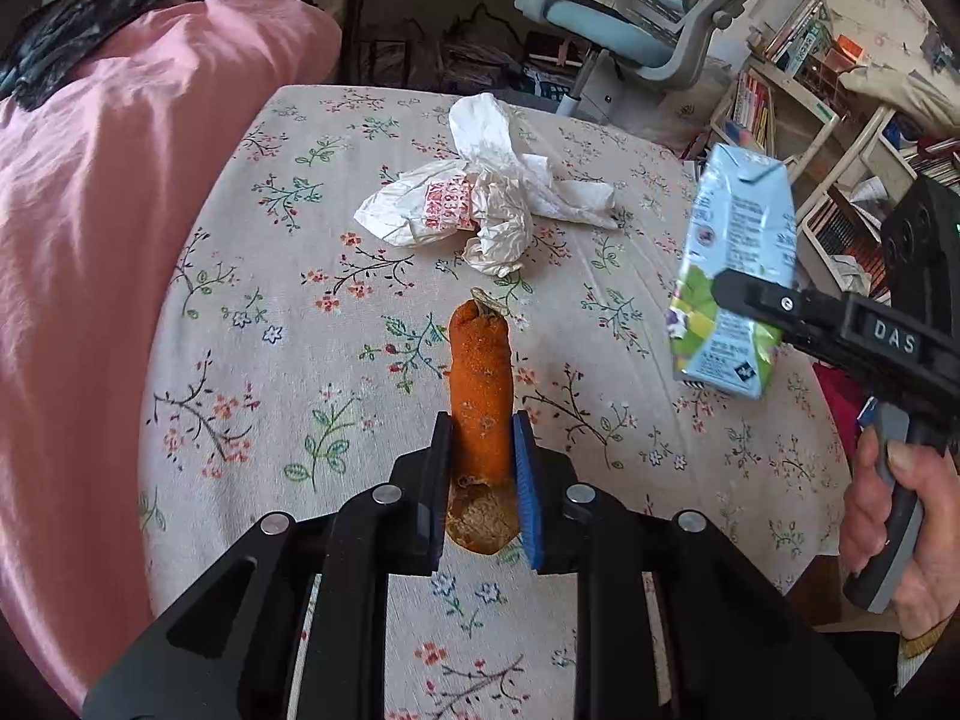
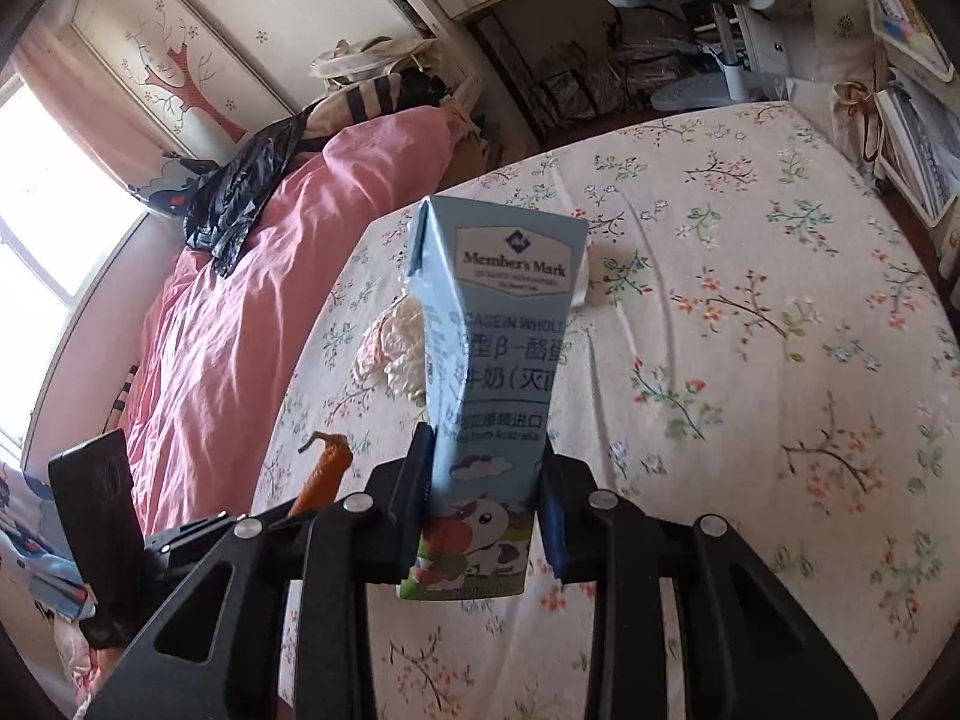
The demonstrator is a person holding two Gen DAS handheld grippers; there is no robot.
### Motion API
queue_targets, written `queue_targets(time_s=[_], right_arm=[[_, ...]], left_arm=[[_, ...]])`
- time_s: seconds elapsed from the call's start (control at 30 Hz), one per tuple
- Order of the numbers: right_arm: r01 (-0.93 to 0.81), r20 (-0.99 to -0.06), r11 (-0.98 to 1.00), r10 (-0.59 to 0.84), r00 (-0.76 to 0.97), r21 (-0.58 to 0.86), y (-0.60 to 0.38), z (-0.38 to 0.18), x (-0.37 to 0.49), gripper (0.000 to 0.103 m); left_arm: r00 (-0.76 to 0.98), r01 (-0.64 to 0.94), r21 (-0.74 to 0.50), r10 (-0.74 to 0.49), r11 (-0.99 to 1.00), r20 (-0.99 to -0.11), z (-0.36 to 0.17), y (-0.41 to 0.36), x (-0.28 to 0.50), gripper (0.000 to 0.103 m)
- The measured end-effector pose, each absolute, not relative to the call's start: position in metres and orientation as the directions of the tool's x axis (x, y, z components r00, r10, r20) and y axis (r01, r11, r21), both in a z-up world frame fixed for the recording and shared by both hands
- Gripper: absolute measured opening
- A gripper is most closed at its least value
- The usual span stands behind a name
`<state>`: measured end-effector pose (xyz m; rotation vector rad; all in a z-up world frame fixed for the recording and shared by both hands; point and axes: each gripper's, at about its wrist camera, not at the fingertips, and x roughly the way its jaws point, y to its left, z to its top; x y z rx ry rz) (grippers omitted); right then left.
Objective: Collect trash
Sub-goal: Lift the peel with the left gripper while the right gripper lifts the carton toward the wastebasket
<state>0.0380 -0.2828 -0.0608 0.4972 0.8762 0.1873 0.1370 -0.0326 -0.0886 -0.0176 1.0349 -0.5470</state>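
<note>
While clamped, peel points away (lengthwise), carton upright

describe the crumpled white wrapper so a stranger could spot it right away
On the floral bedsheet, past the orange peel, lies the crumpled white paper wrapper. It alone lies loose and bears a red printed stamp.
</note>
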Motion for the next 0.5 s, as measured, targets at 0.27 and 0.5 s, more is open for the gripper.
queue_targets(time_s=[0.27,0.5], right_arm=[[0.046,-0.606,0.834,0.36,0.709,0.549,-0.298,-0.043,-0.02,0.032],[0.036,-0.59,0.857,0.323,0.74,0.514,-0.291,-0.038,-0.032,0.032]], left_arm=[[0.503,0.378,-0.259,-0.432,0.889,-0.749,-0.057,-0.005,0.079,0.018],[0.618,0.284,-0.286,-0.403,0.915,-0.675,-0.031,0.036,0.037,0.018]])
